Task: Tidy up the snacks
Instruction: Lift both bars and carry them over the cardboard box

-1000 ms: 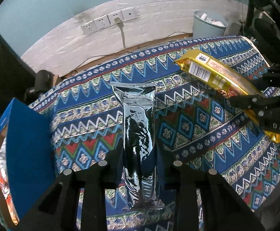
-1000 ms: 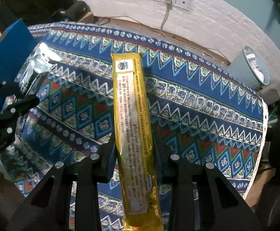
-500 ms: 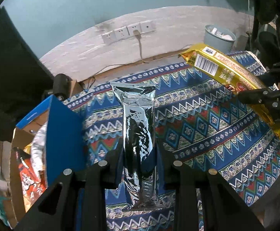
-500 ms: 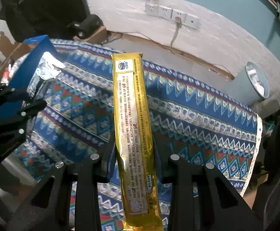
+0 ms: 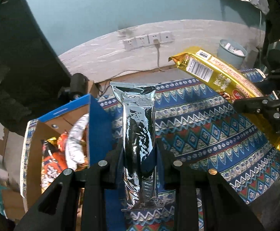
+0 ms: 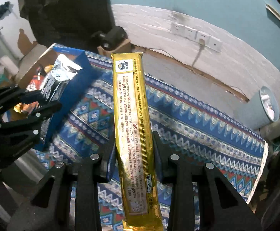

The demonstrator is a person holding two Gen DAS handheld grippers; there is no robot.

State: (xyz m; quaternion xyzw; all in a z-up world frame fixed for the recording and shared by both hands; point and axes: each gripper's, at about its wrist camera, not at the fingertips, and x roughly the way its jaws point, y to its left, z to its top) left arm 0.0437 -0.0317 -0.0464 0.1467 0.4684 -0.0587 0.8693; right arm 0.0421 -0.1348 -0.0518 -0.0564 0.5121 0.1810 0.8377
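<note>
My left gripper (image 5: 139, 154) is shut on a long silver foil snack pack (image 5: 138, 127), held in the air above the patterned table. It also shows in the right wrist view (image 6: 57, 79), beside the box. My right gripper (image 6: 133, 144) is shut on a long gold snack pack (image 6: 132, 115), also held up; it shows in the left wrist view (image 5: 217, 75) at the right. An open cardboard box with blue sides (image 5: 99, 127) stands at the table's left edge and holds orange, gold and silver snack packs (image 5: 62, 154).
The table has a blue, red and white patterned cloth (image 5: 207, 127). Behind it are a white brick wall with sockets (image 5: 147, 40) and a cable. A pale blue waste bin (image 6: 269, 105) stands on the floor at the right. A dark cabinet (image 5: 14, 67) is at the left.
Both grippers have risen and drawn back from the table with their packs. The box at the left has come further into view, with its contents now showing.
</note>
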